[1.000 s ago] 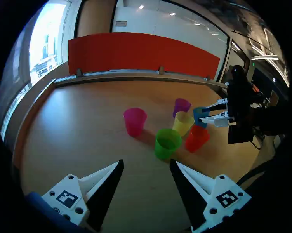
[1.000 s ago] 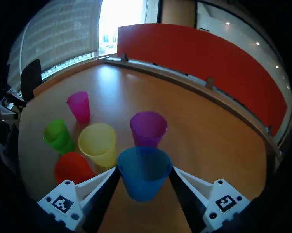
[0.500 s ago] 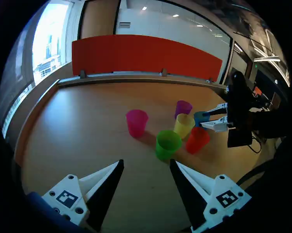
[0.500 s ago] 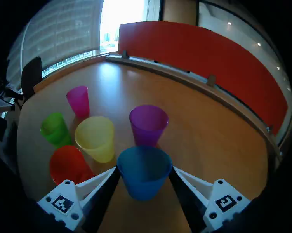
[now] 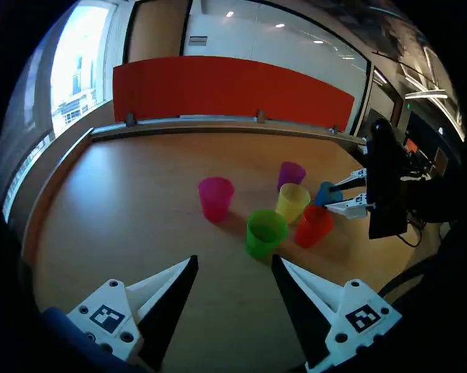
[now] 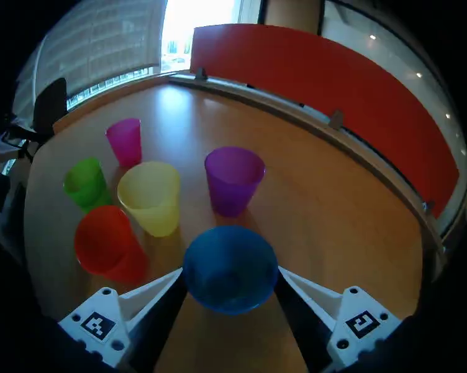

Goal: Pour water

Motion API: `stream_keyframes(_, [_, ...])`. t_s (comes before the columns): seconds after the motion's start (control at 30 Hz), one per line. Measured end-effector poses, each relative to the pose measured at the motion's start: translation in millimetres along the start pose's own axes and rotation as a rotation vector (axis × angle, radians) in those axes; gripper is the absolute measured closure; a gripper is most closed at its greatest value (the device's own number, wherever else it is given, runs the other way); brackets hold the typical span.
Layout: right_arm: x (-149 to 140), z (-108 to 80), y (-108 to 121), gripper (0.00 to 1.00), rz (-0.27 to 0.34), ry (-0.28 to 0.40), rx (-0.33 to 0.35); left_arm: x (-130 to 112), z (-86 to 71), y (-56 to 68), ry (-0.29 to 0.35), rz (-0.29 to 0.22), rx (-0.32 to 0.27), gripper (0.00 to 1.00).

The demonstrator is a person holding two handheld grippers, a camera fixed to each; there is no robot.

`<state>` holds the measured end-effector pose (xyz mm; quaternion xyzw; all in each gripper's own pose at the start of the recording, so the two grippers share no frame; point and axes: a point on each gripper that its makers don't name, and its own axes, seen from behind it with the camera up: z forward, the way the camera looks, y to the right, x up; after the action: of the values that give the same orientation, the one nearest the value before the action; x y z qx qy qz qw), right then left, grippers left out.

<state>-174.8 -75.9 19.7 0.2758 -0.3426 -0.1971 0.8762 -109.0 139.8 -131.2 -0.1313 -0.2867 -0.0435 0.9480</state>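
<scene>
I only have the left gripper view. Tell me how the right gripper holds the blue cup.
Observer: The blue cup sits in the right gripper, with both jaws against its sides.
Operator: Say what's inside it.
Observer: Its mouth tips toward the camera, so I see the inner bottom, but I cannot tell if there is water.
Operator: Name the cup straight beyond it.
Observer: The purple cup, upright and apart from it.

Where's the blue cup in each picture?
Left gripper view: the blue cup is right of centre, above the red cup.
Right gripper view: the blue cup is bottom centre, tilted, held by the right gripper.
Shared landmark: the purple cup beside the yellow cup.
</scene>
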Motion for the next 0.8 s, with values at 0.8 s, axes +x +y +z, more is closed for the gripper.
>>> stream_keyframes(0.8, [-23,-28.0,-7,0.02,0.044,-0.021,-0.037,10,-3.7,-12.4,0.043,0.001,0.026,0.13])
